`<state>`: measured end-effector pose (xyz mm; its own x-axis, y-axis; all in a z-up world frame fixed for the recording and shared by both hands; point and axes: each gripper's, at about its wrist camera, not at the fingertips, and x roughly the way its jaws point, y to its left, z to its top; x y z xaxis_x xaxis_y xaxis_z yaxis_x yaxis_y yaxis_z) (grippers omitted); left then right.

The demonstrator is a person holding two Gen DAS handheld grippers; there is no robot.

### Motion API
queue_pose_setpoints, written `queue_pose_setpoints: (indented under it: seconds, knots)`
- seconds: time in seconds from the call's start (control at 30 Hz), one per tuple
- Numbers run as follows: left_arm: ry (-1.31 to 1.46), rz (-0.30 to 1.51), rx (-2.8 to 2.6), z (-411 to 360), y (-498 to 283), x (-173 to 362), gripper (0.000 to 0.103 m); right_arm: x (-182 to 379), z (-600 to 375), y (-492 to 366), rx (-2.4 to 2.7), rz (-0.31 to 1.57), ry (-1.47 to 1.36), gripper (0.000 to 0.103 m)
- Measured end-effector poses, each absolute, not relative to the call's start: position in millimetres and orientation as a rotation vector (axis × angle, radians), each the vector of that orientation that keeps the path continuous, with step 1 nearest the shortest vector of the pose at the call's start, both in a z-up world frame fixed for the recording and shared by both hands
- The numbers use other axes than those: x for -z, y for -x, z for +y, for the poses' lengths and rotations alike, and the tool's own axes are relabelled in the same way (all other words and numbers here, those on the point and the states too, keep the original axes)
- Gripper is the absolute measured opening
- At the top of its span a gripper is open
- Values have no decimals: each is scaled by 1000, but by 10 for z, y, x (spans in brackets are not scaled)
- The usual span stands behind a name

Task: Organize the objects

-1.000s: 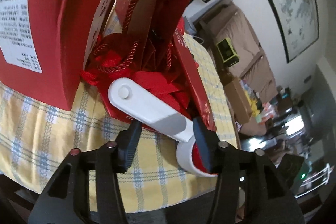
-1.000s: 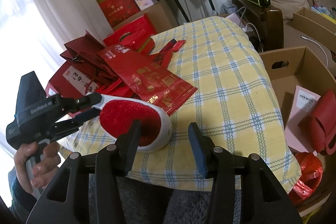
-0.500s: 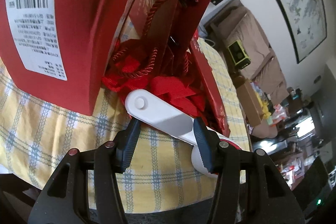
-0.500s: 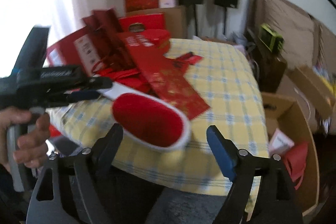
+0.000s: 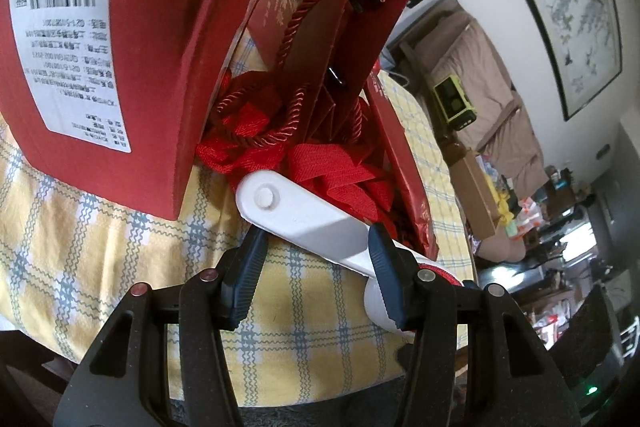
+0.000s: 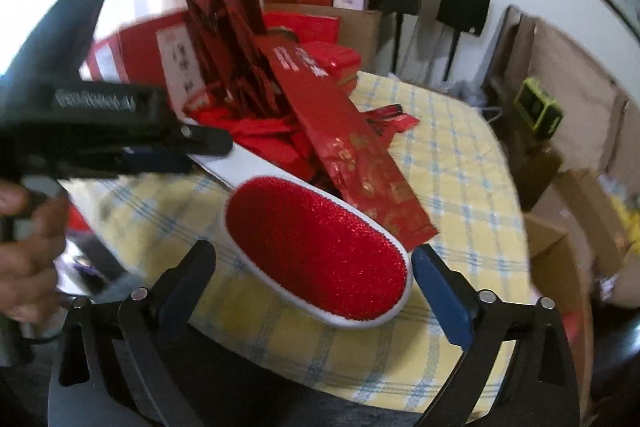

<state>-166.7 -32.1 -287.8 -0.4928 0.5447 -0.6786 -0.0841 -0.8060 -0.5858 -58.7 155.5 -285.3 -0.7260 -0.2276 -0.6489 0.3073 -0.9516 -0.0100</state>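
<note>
The left gripper (image 5: 314, 267) is clamped on the white handle of a lint brush (image 6: 316, 247), its blue pads (image 5: 384, 275) pressing either side of the handle where it narrows toward the head; in the right wrist view the same gripper (image 6: 188, 147) comes in from the left, gripped by a hand (image 6: 28, 259), with the brush sticking out level over the near edge of the table (image 6: 460, 163). The brush head faces up, its red bristle pad fully showing. The right gripper (image 6: 316, 267) sits just under and around that head with its jaws opening wide; the head lies between them, and its rim shows almost at the right pad (image 6: 440, 291), with a clear gap on the left. The table wears a yellow checked cloth (image 5: 120, 247). Behind the brush lies a pile of red gift bags (image 5: 340, 7) with cord handles, a long red envelope (image 6: 352, 147), and a red box (image 5: 120, 47) with a white barcode label. A cardboard box (image 6: 560, 267) stands beside the table on the right
</note>
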Motion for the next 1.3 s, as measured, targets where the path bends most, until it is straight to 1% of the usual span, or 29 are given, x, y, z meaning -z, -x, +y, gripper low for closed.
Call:
queue_pose_setpoints:
  seconds: [0.03, 0.07, 0.1, 0.17, 0.2, 0.23, 0.27, 0.37, 0.4, 0.43, 0.47, 0.5, 0.53, 0.7, 0.73, 0.77, 0.8, 0.83, 0.87, 1.0, 1.07, 1.13, 1.2, 1.27, 1.3]
  knots:
    - [1312, -697, -2324, -325, 1669, 2879, 48, 2835, 1576, 570, 2663, 158, -978, 87]
    - [1313, -702, -2319, -332, 1675, 2879, 48, 2814, 1609, 547, 2650, 156, -982, 75]
    - [1313, -707, -2316, -345, 1673, 2882, 48, 2800, 1625, 537, 2642, 170, -996, 70]
    - [1313, -708, -2316, -356, 1673, 2878, 48, 2779, 1665, 505, 2615, 213, -1040, 52]
    - [1316, -700, -2319, -353, 1676, 2871, 48, 2763, 1684, 490, 2601, 216, -1046, 50]
    - [1322, -692, -2319, -345, 1680, 2870, 48, 2733, 1706, 471, 2586, 216, -1050, 43]
    - [1332, -684, -2318, -337, 1687, 2870, 48, 2699, 1726, 454, 2558, 209, -1067, 40]
    - [1353, -630, -2333, -303, 1672, 2844, 48, 2607, 1711, 424, 2504, 261, -1085, 39]
    - [1359, -610, -2333, -285, 1667, 2836, 48, 2585, 1689, 410, 2508, 293, -1076, 43]
    - [1367, -585, -2334, -264, 1658, 2821, 48, 2542, 1663, 408, 2539, 346, -1054, 61]
    - [1369, -566, -2339, -244, 1649, 2802, 48, 2530, 1641, 394, 2567, 383, -1032, 83]
    - [1364, -549, -2350, -225, 1637, 2773, 48, 2520, 1612, 403, 2581, 419, -1015, 88]
    - [1360, -542, -2353, -230, 1615, 2762, 48, 2529, 1559, 431, 2560, 464, -1019, 89]
    - [1395, -512, -2399, -293, 1603, 2724, 48, 2784, 1359, 581, 2404, 675, -1061, 88]
    - [1409, -502, -2409, -314, 1611, 2722, 48, 2859, 1333, 641, 2379, 710, -1090, 84]
    - [1417, -492, -2418, -335, 1611, 2718, 48, 2899, 1334, 672, 2367, 718, -1108, 72]
    - [1423, -477, -2426, -357, 1605, 2711, 48, 2900, 1357, 704, 2365, 676, -1109, 68]
    - [1430, -459, -2434, -373, 1597, 2712, 49, 2887, 1381, 714, 2361, 639, -1114, 69]
    - [1440, -442, -2443, -384, 1586, 2716, 49, 2880, 1394, 716, 2351, 608, -1127, 66]
    - [1463, -445, -2452, -444, 1568, 2747, 50, 2879, 1334, 526, 2327, 677, -1092, 60]
    - [1464, -442, -2456, -448, 1545, 2747, 50, 2877, 1319, 439, 2304, 656, -1099, 57]
    - [1464, -419, -2475, -459, 1506, 2732, 50, 2856, 1304, 352, 2285, 635, -1088, 55]
    - [1468, -401, -2493, -452, 1487, 2717, 52, 2824, 1273, 259, 2273, 620, -1075, 54]
    - [1477, -394, -2500, -448, 1482, 2727, 57, 2811, 1223, 164, 2254, 618, -1061, 54]
    - [1478, -392, -2501, -447, 1479, 2729, 57, 2810, 1205, 134, 2253, 616, -1060, 54]
